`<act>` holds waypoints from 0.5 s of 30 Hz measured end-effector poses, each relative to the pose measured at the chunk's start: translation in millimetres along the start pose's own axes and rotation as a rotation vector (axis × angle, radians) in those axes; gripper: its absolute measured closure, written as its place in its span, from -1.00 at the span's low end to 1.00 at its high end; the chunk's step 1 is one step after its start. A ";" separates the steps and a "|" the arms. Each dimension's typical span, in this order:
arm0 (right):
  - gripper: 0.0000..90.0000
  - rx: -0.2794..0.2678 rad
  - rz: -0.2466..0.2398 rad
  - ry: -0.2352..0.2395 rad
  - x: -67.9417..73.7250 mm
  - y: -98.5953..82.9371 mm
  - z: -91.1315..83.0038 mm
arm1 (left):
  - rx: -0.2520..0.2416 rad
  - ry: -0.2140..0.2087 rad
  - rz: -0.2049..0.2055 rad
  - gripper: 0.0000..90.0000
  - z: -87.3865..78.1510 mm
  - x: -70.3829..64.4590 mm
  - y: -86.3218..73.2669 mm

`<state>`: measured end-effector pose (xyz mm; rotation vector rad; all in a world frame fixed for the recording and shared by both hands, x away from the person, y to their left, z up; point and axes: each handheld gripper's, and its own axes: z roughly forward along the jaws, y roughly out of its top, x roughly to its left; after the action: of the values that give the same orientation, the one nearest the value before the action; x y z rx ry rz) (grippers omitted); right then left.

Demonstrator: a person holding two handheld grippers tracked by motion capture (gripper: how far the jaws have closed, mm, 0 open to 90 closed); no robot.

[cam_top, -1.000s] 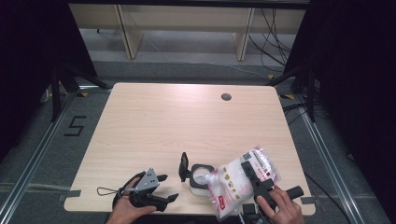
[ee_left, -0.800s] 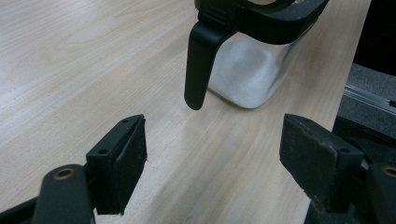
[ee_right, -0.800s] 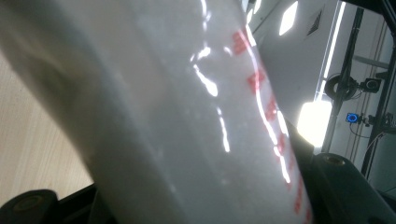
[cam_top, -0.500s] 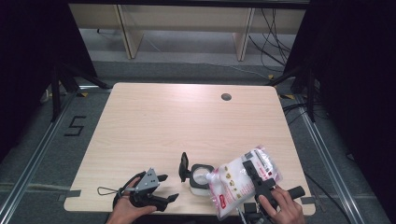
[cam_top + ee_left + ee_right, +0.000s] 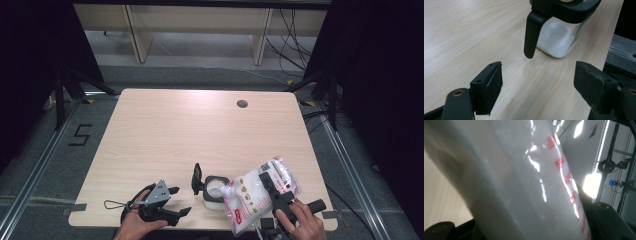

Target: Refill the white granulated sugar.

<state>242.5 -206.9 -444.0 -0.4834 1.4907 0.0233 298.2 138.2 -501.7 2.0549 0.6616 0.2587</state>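
Bag (image 5: 260,197) of white grains, pinched by the right claw (image 5: 272,186), tilts with its mouth at the jar (image 5: 215,189) just left of it. Pouring looks underway, the jar partly filled. Left claw (image 5: 176,201) rests spread, facing the jar's handle (image 5: 532,32).

Far half of table (image 5: 200,125): bare wood, open passage from left edge to right edge.
Near edge, middle: jar (image 5: 214,189) with its raised black lid (image 5: 197,178) blocks the way.
Near right corner: tilted bag (image 5: 260,192) touches the jar's rim.
Between left gripper (image 5: 172,202) and jar: narrow bare strip.
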 end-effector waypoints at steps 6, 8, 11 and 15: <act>0.10 0.009 0.008 0.000 -1.1 -1.3 -0.4 | 0.014 0.006 0.029 -0.50 -0.9 2.2 0.1; 0.10 0.020 0.023 0.011 0.5 -1.0 -0.7 | 0.004 0.007 -0.008 -0.49 -0.7 -0.6 0.0; 0.10 0.001 0.006 0.003 0.0 -0.6 0.3 | 0.009 0.006 -0.004 -0.50 -1.0 -0.2 0.4; 0.10 0.003 0.005 0.006 -0.1 0.1 -0.5 | 0.005 -0.004 0.012 -0.50 -1.0 0.8 0.8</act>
<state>242.0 -207.0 -443.9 -0.4773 1.4977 0.0238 298.7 139.0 -500.6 2.0641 0.6475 0.2599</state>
